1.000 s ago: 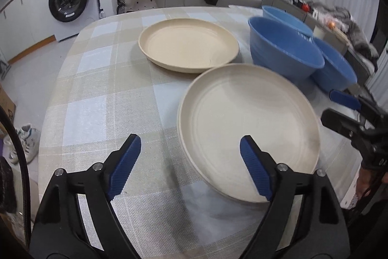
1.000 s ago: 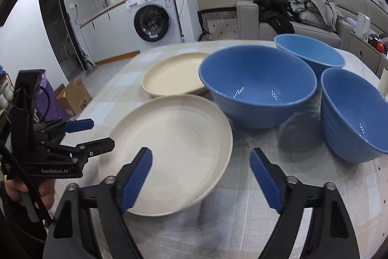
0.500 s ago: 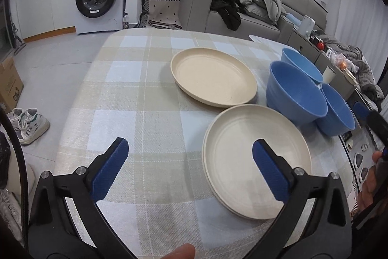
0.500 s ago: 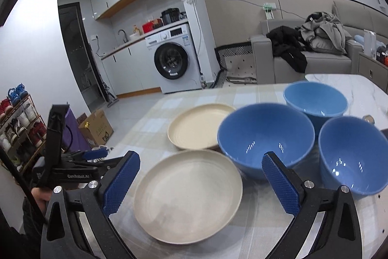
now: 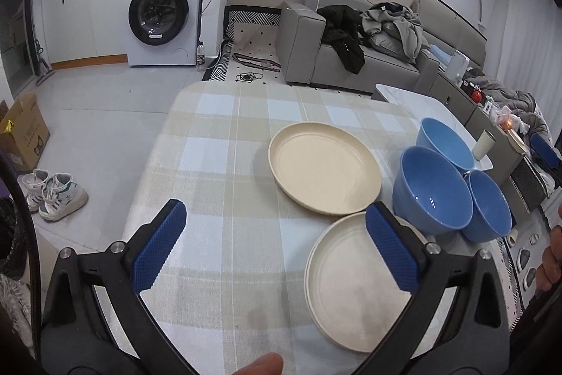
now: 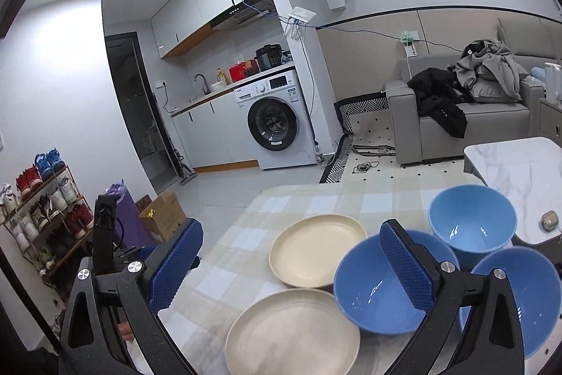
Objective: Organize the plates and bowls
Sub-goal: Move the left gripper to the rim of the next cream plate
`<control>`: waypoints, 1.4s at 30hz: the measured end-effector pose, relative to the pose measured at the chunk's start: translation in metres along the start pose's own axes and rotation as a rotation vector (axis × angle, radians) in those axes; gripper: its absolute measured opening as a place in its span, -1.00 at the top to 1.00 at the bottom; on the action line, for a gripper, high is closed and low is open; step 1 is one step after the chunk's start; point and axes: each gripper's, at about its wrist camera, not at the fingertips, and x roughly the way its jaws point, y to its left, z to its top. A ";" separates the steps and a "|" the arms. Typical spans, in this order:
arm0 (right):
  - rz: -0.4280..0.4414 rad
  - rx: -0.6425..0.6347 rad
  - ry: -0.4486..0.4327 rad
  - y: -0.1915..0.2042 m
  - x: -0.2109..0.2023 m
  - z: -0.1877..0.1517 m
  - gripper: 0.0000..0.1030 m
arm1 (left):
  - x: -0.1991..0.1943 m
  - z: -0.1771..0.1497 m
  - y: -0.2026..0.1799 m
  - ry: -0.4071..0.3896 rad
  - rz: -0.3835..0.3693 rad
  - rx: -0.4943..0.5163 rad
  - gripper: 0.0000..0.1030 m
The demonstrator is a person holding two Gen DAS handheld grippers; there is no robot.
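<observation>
On the checked tablecloth (image 5: 224, 199) sit two cream plates and three blue bowls, none stacked. Far cream plate (image 5: 325, 172) lies flat toward the table's middle; near cream plate (image 5: 354, 283) lies flat closer to the front edge, their rims close together, contact not resolvable. Large blue bowl (image 5: 430, 190) stands upright just right of the plates, its base at the near plate's rim. Two smaller bowls flank it: rear blue bowl (image 5: 443, 143) behind, right blue bowl (image 5: 490, 204) beside it, the three rims crowded together. Left gripper (image 5: 277, 248) held above the table's near edge, jaws spread wide and empty, blue pads (image 5: 158, 252) well apart; its right finger overlaps the near plate in view, with no contact evident. Right gripper (image 6: 291, 266) also released, jaws wide, nothing between them, raised well above the tabletop; from its camera the near plate (image 6: 293, 336) and far plate (image 6: 316, 253) show between the fingers, the large bowl (image 6: 377, 297) partly behind the right pad. Background: white washing machine (image 5: 163, 14) under a counter, grey sofa (image 5: 351, 55) heaped with clothes, cardboard box (image 5: 23, 132) and white sneakers (image 5: 52, 190) on the floor, shoe rack (image 6: 42, 217) at the left wall.
</observation>
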 end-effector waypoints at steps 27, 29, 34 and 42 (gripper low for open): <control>-0.054 -0.113 0.296 -0.050 0.156 0.071 -0.99 | 0.095 0.064 0.004 0.091 0.070 -0.070 -0.97; -0.068 -0.127 0.335 -0.056 0.175 0.069 -0.99 | 0.106 0.065 0.005 0.104 0.077 -0.080 -0.97; -0.092 -0.136 0.450 -0.077 0.225 0.059 -0.99 | 0.139 0.068 0.004 0.137 0.102 -0.067 -0.97; -0.109 -0.173 0.625 -0.097 0.287 0.030 -0.95 | 0.185 0.061 0.006 0.201 0.083 -0.083 -0.74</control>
